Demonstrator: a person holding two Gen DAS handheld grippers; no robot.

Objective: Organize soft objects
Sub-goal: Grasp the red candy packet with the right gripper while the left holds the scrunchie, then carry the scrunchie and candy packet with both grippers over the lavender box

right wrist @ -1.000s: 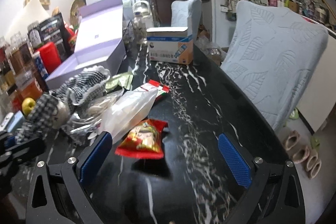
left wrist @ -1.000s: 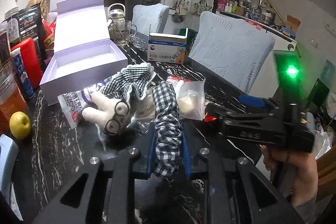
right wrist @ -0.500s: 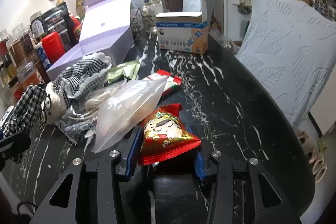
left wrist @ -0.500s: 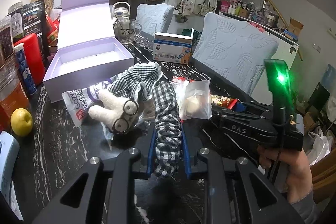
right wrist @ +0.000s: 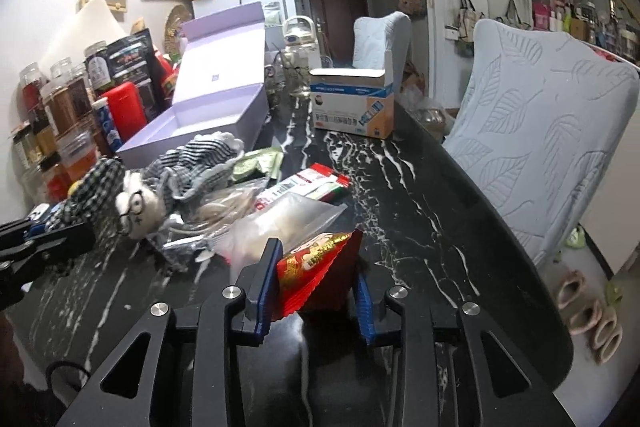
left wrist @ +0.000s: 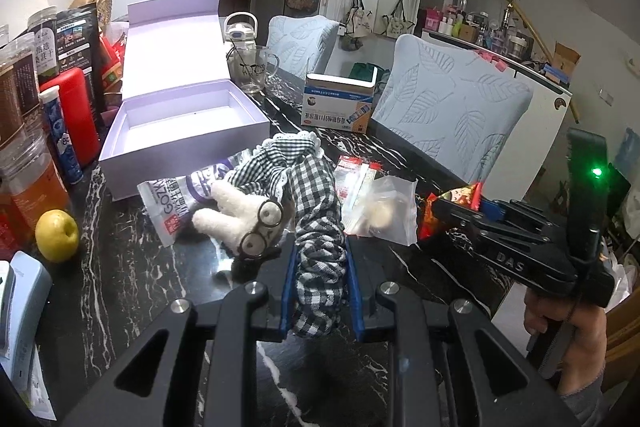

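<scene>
My left gripper [left wrist: 318, 267] is shut on the black-and-white checked cloth of a plush doll [left wrist: 248, 223] that lies on the black marble table [left wrist: 120, 283]. The doll's cream head with round glasses [right wrist: 138, 205] rests just left of the jaws. My right gripper [right wrist: 316, 275] is shut on a red snack packet [right wrist: 310, 263], which stands tilted between the blue pads. From the left wrist view the right gripper [left wrist: 448, 211] shows at the right, held by a hand [left wrist: 576, 343]. An open lilac box [left wrist: 180, 123] stands empty behind the doll.
A clear zip bag [left wrist: 384, 211], red-white sachets [right wrist: 308, 183] and a white-purple packet [left wrist: 168, 203] lie by the doll. A yellow fruit [left wrist: 56, 235], jars and a red container [left wrist: 76, 115] crowd the left edge. A blue-white carton [right wrist: 352, 107], a glass mug [left wrist: 252, 71] and two covered chairs [right wrist: 548, 131] stand behind.
My right gripper moved in over the red snack packet and shut on it, tipping it up. The left gripper kept its hold on the checked cloth and barely moved.
</scene>
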